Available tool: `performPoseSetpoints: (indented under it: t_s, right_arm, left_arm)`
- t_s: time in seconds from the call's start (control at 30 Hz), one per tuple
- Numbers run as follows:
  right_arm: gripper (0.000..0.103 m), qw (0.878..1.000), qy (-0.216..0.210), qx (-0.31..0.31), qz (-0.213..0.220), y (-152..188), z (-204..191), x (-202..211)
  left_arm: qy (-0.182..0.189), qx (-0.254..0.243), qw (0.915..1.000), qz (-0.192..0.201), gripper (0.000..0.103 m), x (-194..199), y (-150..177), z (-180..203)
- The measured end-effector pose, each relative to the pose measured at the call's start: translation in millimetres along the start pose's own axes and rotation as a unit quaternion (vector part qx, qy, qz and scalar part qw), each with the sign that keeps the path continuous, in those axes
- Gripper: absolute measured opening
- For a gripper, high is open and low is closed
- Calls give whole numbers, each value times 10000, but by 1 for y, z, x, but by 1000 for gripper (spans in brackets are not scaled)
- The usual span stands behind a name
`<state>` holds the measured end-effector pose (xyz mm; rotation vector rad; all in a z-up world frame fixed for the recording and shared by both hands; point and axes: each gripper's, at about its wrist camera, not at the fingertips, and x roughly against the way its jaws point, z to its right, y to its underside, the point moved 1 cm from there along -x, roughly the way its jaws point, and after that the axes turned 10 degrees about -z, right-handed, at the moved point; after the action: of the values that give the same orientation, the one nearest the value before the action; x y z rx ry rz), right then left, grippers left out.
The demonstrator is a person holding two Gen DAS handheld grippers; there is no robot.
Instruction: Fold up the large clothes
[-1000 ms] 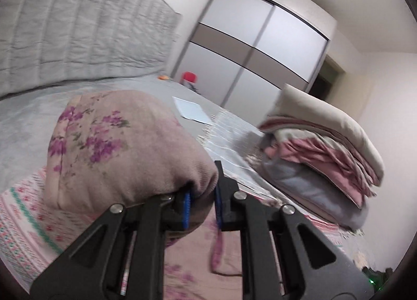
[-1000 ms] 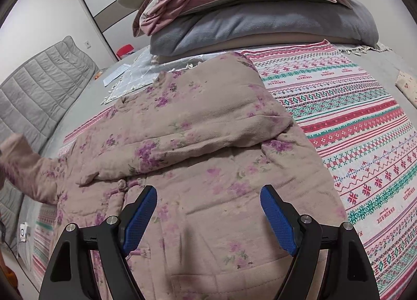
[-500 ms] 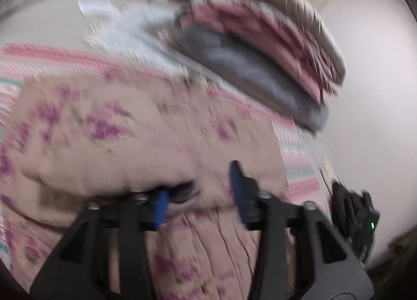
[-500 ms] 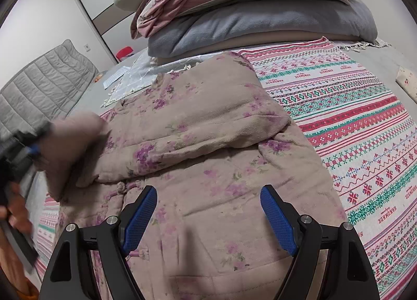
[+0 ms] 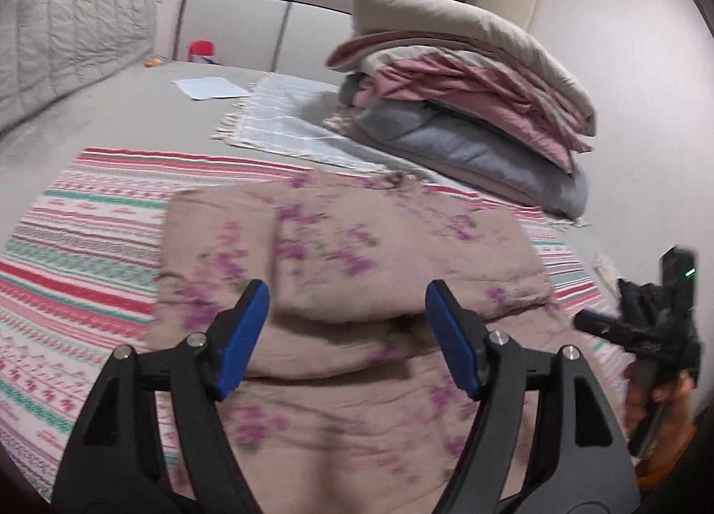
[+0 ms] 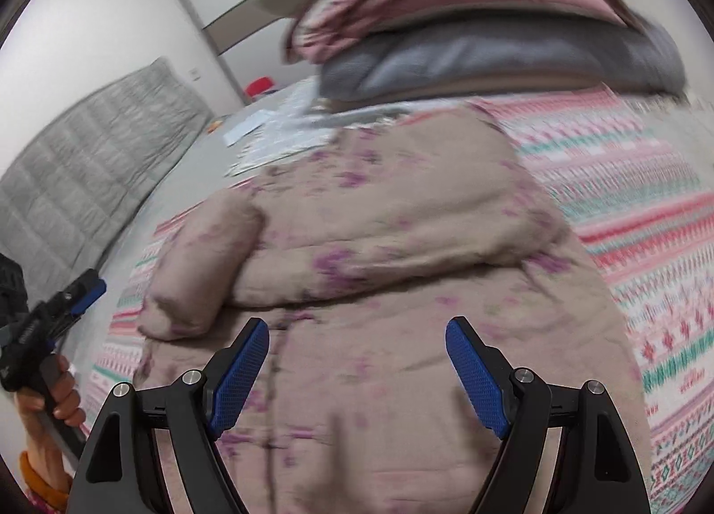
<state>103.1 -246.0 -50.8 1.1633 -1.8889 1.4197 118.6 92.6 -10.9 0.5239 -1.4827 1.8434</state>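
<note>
On the bed, near edge: a pink floral padded jacket (image 5: pixel 357 335) lies flat on a striped patterned blanket (image 5: pixel 85 255), its lower body toward the cameras and its collar end toward the far side.

Left gripper: the left gripper (image 5: pixel 346 335) hangs above the jacket's middle, jaws opening, nothing between the blue pads; they touch no cloth as far as the left wrist view shows.

Right gripper: the right gripper (image 6: pixel 357 373) hovers over the jacket's lower body, jaws spread wide and empty, clear of the fabric.

Hands: each view catches the other tool at its margin; a hand (image 6: pixel 53 398) grips the left tool's handle at the left edge of the right wrist view.

Done so far: both sleeves look folded in across the chest, one from each side. The sleeve at the left of both views (image 6: pixel 201 273) lies as a plump roll over the front, its cuff end meeting the other sleeve (image 5: pixel 401 259) near the centre.

Left to do: by the look of it, the body has yet to be folded lengthwise, hem toward collar, so the job seems roughly half done. The padding is thick, and the sleeves may spring back.

Middle of the bed: a pale fringed cloth (image 5: pixel 285 121) and a sheet of paper (image 5: pixel 209 88) on the grey cover.

Far side: a stack of folded quilts (image 5: pixel 468 112) by the wall; beyond the bed, wardrobe doors (image 5: pixel 303 1) and a small red object (image 5: pixel 201 48).
</note>
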Motion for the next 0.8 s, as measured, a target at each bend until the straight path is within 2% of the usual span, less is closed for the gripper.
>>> performPoseSetpoints:
  t_s: [0.07, 0.17, 0.23, 0.27, 0.33, 0.4, 0.5, 0.53, 0.57, 0.6, 0.67, 0.73, 0.8]
  right_arm:
    - [83, 9986, 142, 503, -69, -5, -36, -5]
    - [83, 9909, 406, 1271, -169, -14, -92, -22]
    - [83, 9824, 607, 1748, -243, -19, -125, -41]
    - [83, 9772, 753, 1966, -287, -21, -141, -53]
    - [83, 9675, 947, 2320, -354, -24, -165, -75]
    - [83, 9586, 1077, 2605, -415, -28, -181, -99]
    - [81, 9537, 1432, 2615, -392, -40, -174, -118]
    - [81, 9565, 1472, 2497, -325, -45, -167, -117]
    - [81, 9647, 1408, 2215, -224, -52, -152, -109]
    - [81, 9767, 1201, 1774, -145, -59, -131, -98]
    - [81, 9930, 716, 931, -140, -66, -91, -81]
    - [81, 9986, 59, 384, -365, -65, -52, -70]
    - [82, 9980, -405, 98, -465, -60, -29, -61]
  left_arm:
    - [-151, 136, 9998, -15, 73, -7, 8, -15]
    - [-38, 392, 9992, -13, 73, -19, 19, -36]
    - [-200, 410, 9987, -238, 73, -28, 18, -44]
    - [-292, 447, 9984, -167, 73, -29, 18, -47]
    - [-192, 481, 9986, -81, 73, -31, 19, -50]
    - [-50, 635, 9977, -225, 73, -41, 22, -56]
    - [-38, 721, 9962, -488, 71, -56, 31, -61]
    - [-53, 735, 9956, -582, 71, -60, 34, -62]
    - [-36, 749, 9950, -663, 71, -65, 37, -63]
    - [-27, 764, 9945, -722, 71, -67, 40, -63]
    - [-37, 751, 9943, -760, 71, -68, 42, -62]
    - [-117, 677, 9949, -745, 71, -64, 41, -57]
    - [-110, 635, 9955, -693, 71, -60, 39, -55]
